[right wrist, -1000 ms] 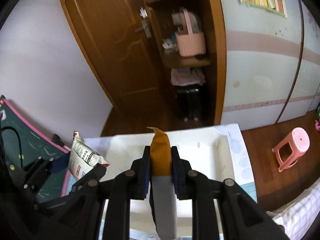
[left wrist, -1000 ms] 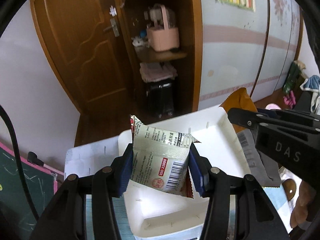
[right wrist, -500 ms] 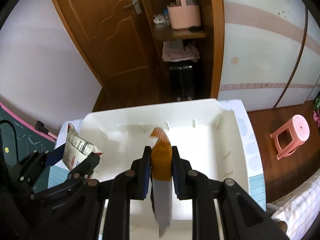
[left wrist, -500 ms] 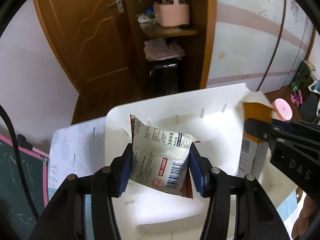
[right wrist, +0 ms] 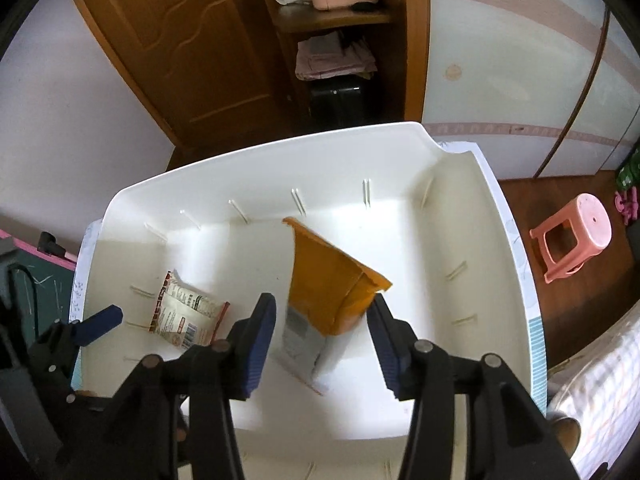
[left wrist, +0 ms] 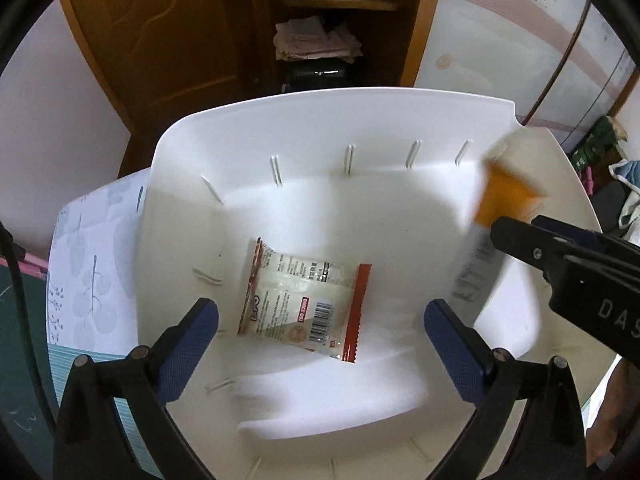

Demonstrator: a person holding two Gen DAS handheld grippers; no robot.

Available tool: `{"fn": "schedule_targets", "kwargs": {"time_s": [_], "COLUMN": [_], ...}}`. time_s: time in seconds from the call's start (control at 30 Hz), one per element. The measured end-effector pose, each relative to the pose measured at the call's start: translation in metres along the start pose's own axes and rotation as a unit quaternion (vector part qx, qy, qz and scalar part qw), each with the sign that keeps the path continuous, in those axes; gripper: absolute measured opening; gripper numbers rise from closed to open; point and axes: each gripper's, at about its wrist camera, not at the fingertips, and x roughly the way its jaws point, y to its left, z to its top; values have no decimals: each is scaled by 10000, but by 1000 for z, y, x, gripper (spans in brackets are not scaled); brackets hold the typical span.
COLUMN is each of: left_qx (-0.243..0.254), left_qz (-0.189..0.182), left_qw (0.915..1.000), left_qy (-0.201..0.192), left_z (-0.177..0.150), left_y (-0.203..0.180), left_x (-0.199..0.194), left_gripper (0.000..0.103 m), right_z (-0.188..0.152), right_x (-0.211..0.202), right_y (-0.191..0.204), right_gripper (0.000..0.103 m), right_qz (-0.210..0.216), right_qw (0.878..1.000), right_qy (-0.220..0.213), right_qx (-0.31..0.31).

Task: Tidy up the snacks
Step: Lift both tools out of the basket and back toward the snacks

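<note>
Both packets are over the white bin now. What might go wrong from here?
The orange packet is blurred and tilted between the opening right claw; it may land on edge or catch a pad. The left claw, opening, hangs directly over the silver packet, so dipping lower could snag it inside the white bin.

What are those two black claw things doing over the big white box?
A person holds a gripper in each hand and is putting snacks into the white bin. The left gripper is opening, and its silver and red snack packet lies flat on the bin floor. The right gripper is opening too; the orange packet sits between its fingers, blurred, and looks let go.
</note>
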Motion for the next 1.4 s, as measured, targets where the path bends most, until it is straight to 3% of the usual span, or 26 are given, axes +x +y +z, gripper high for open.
{"fn": "schedule_targets", "kwargs": {"time_s": [0.4, 0.8, 1.1, 1.2, 1.33, 1.4], "left_qx": [-55, -183, -371, -438, -120, -50], "left_qz": [-21, -275, -408, -267, 305, 404], "left_qw": [9999, 9973, 9919, 9890, 9800, 9766], "left_qy": [-119, -662, -1148, -1388, -1964, -2110], "left_z": [-4, -12, -30, -42, -68, -81], "left_y": [0, -2, -3, -1, -8, -9], "left_x": [-23, -114, -206, -240, -289, -308], "left_gripper": [102, 102, 102, 102, 102, 102], "right_z": [-4, -18, -34, -48, -74, -91], "right_x": [-20, -97, -189, -225, -267, -286], "right_y": [-1, 9, 28, 36, 44, 46], "right_gripper": [52, 53, 53, 53, 53, 53], "right_qz": [175, 136, 168, 234, 366, 438], "right_qw": [9995, 9972, 9907, 9852, 9768, 9723], "right_qy": [-226, -731, -1326, -1650, -2007, -2173], "right_qx": [116, -3, -266, -408, -649, -742]}}
